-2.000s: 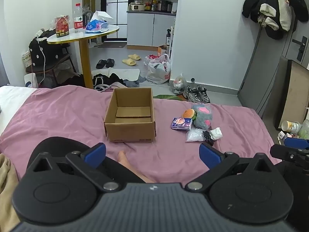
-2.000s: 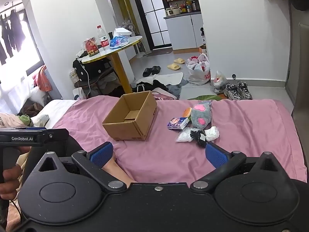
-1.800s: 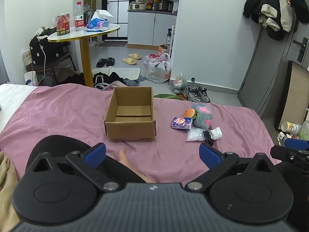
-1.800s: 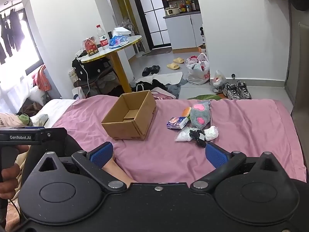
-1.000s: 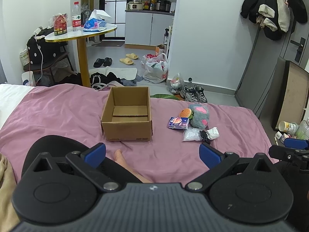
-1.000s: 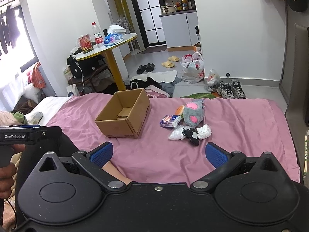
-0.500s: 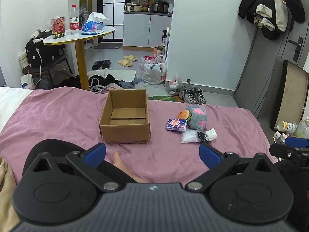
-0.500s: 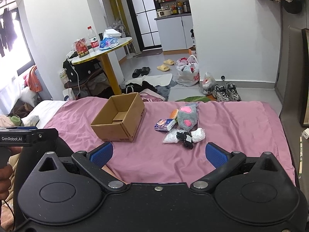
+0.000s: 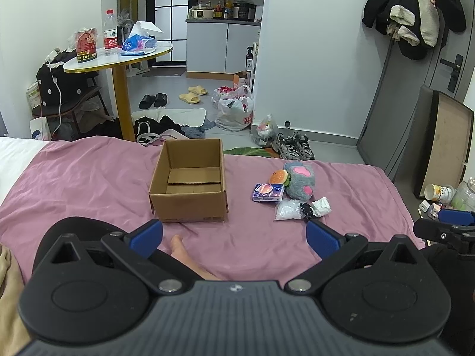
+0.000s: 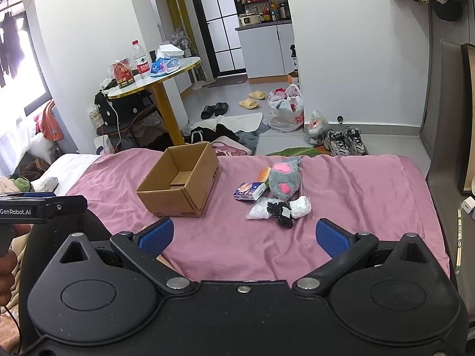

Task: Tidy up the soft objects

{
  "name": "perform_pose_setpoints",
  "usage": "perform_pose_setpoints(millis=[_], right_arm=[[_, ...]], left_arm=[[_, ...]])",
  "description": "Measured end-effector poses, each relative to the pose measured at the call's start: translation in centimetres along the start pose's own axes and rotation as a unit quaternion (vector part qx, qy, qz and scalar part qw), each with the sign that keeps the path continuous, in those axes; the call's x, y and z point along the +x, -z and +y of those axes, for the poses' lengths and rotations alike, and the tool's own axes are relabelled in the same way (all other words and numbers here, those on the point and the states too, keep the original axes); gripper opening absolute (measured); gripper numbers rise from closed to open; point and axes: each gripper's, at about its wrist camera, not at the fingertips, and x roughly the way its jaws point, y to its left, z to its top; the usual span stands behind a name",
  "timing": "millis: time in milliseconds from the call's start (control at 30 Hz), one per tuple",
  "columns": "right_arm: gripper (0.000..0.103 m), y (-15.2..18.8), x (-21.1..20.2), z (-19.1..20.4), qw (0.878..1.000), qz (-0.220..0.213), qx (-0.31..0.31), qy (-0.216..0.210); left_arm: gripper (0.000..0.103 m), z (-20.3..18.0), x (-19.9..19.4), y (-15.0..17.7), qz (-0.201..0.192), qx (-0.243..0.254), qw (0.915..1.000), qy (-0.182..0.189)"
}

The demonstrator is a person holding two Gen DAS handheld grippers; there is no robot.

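**Both grippers spread wide above the near edge of the bed, box and soft things ahead**

Left wrist view: your left gripper (image 9: 234, 234) hangs with its blue pads (image 9: 147, 233) far apart and nothing between them. Straight ahead the cardboard box (image 9: 188, 181) sits open-topped on the pink bedsheet (image 9: 89, 178), its inside bare apart from a loose flap on the floor. To the box's right, across a strip of bare sheet, lies the cluster: a blue tissue pack (image 9: 267, 192), a small burger toy (image 9: 279, 176) touching a grey plush with pink pads (image 9: 299, 179), then nearer you a clear bag (image 9: 287, 209), a black item (image 9: 308, 210) and a white wad (image 9: 322, 206), all touching or just beside each other. Open sheet runs left of the box to the white bedding. The far edge of the bed passes just behind the box. A bare foot (image 9: 179, 246) lies between you and the box. Your right gripper's tip (image 9: 445, 228) shows at the right edge.

Right wrist view: your right gripper (image 10: 243, 235) is likewise spread, empty. The box (image 10: 181, 182) stands left of centre, turned corner-on; the plush (image 10: 283, 178), tissue pack (image 10: 248, 190) and the small items sit centre, near the pads. Wide bare sheet (image 10: 371, 195) lies to the right, up to the bed's right edge. Your left gripper (image 10: 44, 206) pokes in at the left.
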Motion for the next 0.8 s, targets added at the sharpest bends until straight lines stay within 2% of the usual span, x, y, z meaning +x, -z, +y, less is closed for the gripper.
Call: perform_pose_setpoints(millis=[633, 800], right_arm=[[0.103, 0.0, 0.0, 0.4, 1.000, 0.000, -0.003, 0.005], [0.103, -0.4, 0.6, 0.1, 1.000, -0.003, 0.013, 0.003]], left_arm=[[0.102, -0.1, 0.2, 0.1, -0.003, 0.000, 1.0000, 0.003], [0.102, 0.2, 1.0, -0.1, 0.000, -0.003, 1.0000, 0.006]])
